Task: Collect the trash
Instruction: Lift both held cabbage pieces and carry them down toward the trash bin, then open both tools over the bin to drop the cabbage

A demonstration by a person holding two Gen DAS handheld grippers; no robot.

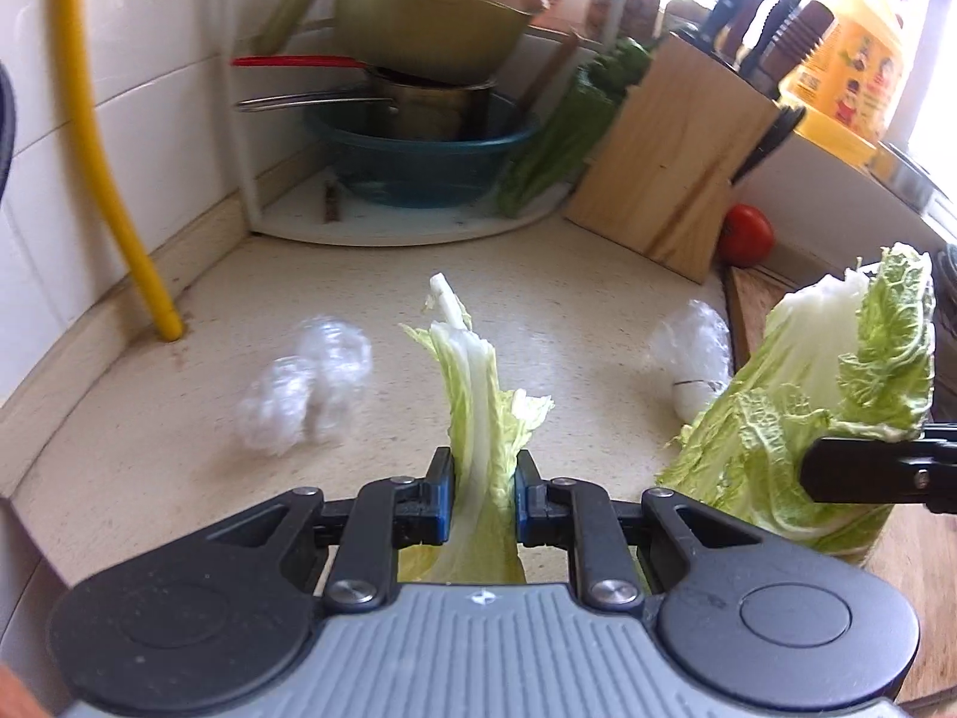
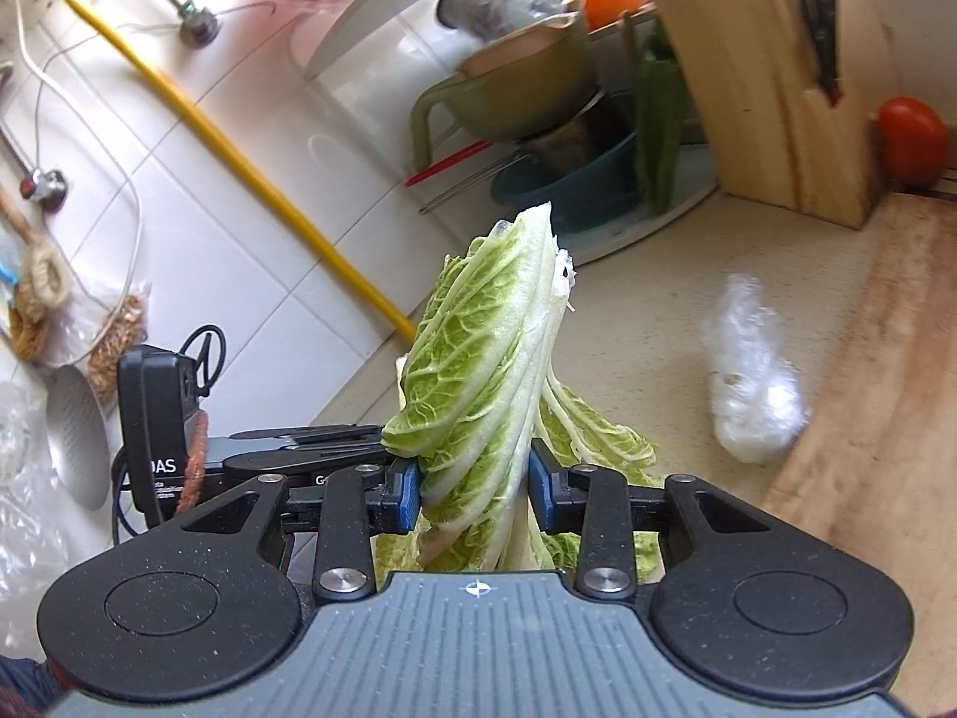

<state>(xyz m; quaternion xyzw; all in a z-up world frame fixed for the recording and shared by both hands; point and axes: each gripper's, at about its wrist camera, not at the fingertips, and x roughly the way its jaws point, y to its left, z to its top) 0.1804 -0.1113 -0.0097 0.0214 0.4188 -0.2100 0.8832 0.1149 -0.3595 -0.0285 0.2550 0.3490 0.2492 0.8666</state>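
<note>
Left wrist view: the left tongs pinch a narrow cabbage strip; the right tongs clamp a larger cabbage leaf above the desk.

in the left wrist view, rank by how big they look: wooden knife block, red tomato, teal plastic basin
1. Pale wooden knife block and teal plastic basin: look about alike, and the basin is partly hidden, so no ranking between them.
2. Round red tomato: clearly smallest.

knife block, tomato (red), stacked pots
</note>
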